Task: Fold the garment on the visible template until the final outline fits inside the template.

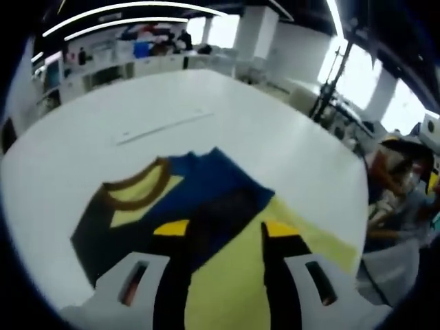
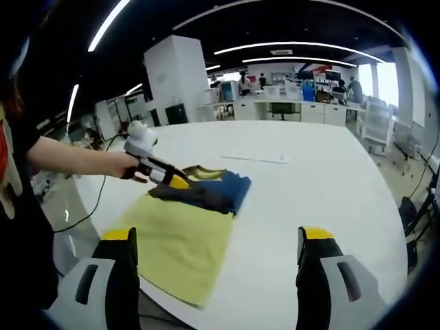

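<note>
My left gripper (image 2: pixel 180 181) pinches the folded blue and yellow cloth shirt (image 2: pixel 206 189), which lies on the flat yellow-green template mat (image 2: pixel 175 240). My right gripper (image 2: pixel 216 265) is spread wide above the mat. I should pull the fold slowly, keeping edges inside the mat.

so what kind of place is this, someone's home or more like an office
Most likely an open-plan office or lab, not a home. A large white table holds the garment on a yellow template. Behind it stand desks with monitors, under long ceiling strip lights, with people working there.
</note>
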